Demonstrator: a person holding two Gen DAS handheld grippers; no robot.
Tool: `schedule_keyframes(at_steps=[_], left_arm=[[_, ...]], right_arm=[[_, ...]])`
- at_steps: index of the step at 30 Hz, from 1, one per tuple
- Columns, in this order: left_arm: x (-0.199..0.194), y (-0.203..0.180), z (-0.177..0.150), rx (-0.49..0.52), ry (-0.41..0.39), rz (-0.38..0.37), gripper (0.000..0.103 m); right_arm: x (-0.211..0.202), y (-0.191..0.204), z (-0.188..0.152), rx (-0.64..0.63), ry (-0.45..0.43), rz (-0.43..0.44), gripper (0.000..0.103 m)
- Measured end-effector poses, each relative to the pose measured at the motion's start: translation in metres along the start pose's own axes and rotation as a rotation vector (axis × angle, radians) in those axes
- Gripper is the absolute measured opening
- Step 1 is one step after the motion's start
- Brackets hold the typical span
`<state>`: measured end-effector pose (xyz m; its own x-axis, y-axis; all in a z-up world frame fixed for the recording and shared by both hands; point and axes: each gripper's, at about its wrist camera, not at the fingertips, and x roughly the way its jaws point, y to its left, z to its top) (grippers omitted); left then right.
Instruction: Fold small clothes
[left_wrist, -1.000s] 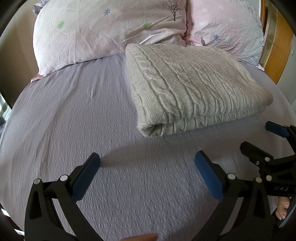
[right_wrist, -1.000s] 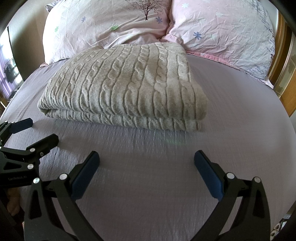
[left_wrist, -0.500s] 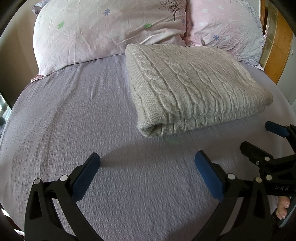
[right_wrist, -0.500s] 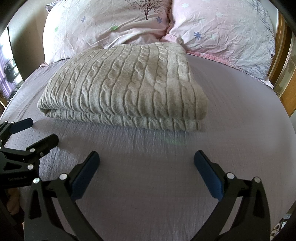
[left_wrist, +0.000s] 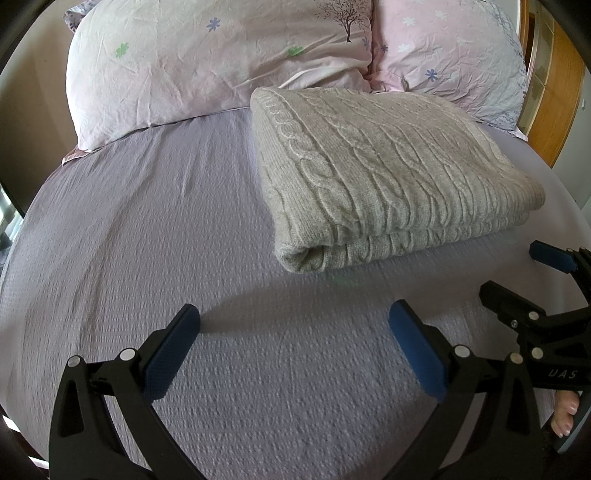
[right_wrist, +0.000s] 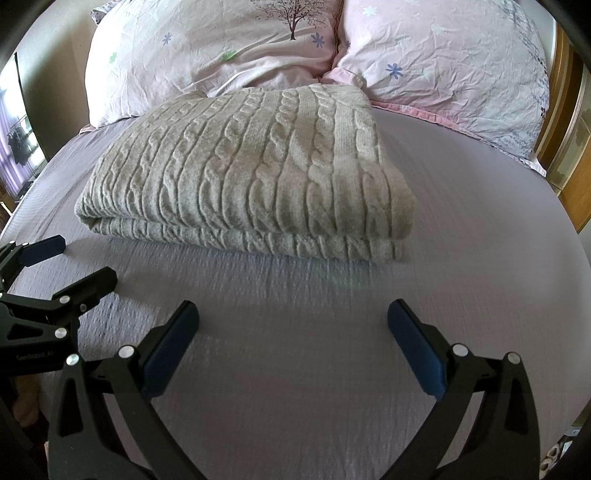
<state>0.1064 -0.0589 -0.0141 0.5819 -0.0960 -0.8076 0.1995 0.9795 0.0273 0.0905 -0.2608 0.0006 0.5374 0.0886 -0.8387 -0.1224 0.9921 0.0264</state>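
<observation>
Sweater (left_wrist: 384, 177), grey cable-knit, lies folded in a rectangular stack on the lilac bedsheet (left_wrist: 147, 240), its far edge touching two floral pillows (left_wrist: 207, 59). Left gripper (left_wrist: 294, 334) hovers over bare sheet near the stack's left front corner, fingers spread apart, holding nothing. Right gripper (right_wrist: 293, 332) hovers beside it before the stack's front edge, fingers likewise apart and empty. Both grippers stand clear of the sweater.
</observation>
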Motion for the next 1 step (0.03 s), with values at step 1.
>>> schedule_keyframes(at_steps=[1], left_arm=[[0.0000,0.0000,-0.0001,0.000,0.000,0.000,0.102]], right_arm=[[0.0000,0.0000,0.0000,0.000,0.000,0.000,0.101]])
